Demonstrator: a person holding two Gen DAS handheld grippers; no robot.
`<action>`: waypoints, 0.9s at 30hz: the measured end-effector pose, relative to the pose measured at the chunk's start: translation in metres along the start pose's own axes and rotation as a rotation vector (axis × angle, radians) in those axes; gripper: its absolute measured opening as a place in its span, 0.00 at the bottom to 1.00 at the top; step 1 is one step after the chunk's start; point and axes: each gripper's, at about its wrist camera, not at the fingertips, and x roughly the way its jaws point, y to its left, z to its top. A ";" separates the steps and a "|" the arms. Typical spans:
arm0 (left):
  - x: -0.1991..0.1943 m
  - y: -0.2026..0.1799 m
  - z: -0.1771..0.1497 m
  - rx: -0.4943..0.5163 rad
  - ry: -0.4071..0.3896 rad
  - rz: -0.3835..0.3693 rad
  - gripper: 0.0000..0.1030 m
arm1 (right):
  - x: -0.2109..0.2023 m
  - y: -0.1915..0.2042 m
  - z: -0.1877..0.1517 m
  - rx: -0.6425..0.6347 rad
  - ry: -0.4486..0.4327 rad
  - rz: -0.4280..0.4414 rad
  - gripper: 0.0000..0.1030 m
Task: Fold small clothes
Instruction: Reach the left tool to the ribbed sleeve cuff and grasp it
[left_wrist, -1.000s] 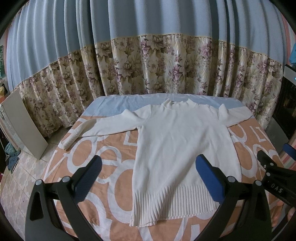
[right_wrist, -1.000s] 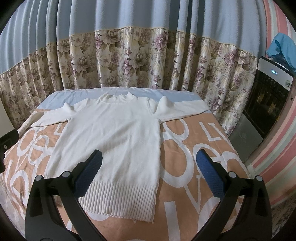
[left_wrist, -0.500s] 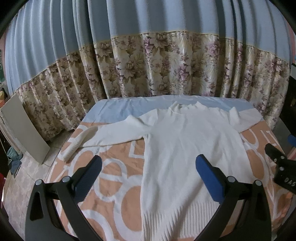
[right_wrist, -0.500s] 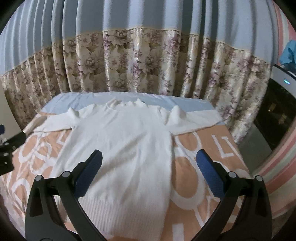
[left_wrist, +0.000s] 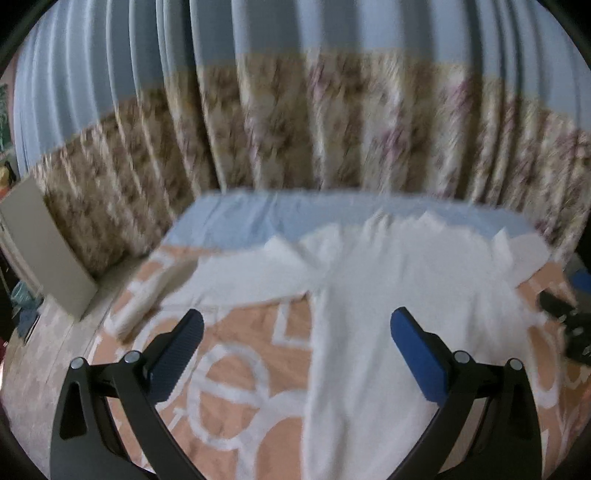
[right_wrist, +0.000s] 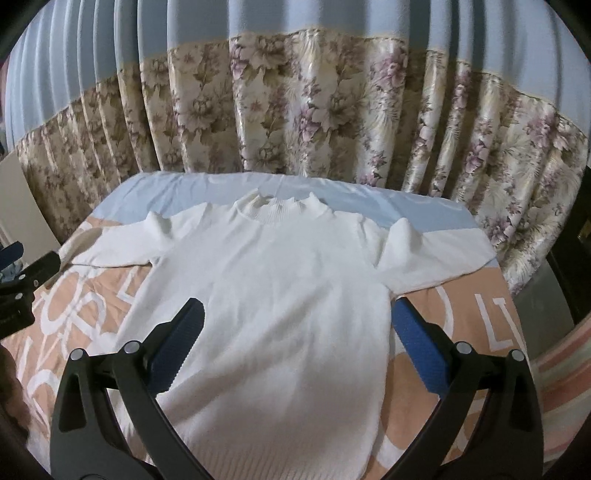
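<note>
A white knit sweater (right_wrist: 288, 295) lies flat on the bed, neck toward the curtain, both sleeves spread sideways. In the blurred left wrist view it (left_wrist: 388, 295) fills the right half, its left sleeve (left_wrist: 221, 273) reaching toward the bed's left edge. My left gripper (left_wrist: 295, 332) is open and empty above the sweater's left side. My right gripper (right_wrist: 295, 325) is open and empty above the sweater's body. The left gripper also shows in the right wrist view (right_wrist: 22, 280) at the left edge; the right gripper shows in the left wrist view (left_wrist: 569, 317) at the right edge.
The bed (right_wrist: 461, 317) has an orange cover with white letters and a pale blue sheet (right_wrist: 184, 188) at the far end. A floral curtain (right_wrist: 314, 103) hangs behind it. A beige board (left_wrist: 40, 251) leans at the left, on a tiled floor. A dark appliance (right_wrist: 576, 229) stands at the right.
Both grippers have moved forward over the bed toward the sweater's shoulders; the hem has dropped out of view. The left view is now motion-blurred. Both stay open.
</note>
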 end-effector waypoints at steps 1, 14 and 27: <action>0.011 0.008 -0.001 -0.007 0.022 0.021 0.98 | 0.005 0.000 0.000 -0.001 0.005 0.002 0.97; 0.086 0.093 -0.015 -0.085 0.128 0.143 0.98 | 0.054 -0.005 0.020 0.018 0.017 -0.060 0.97; 0.150 0.192 -0.037 -0.189 0.191 0.265 0.98 | 0.093 0.010 0.023 -0.018 0.087 -0.024 0.97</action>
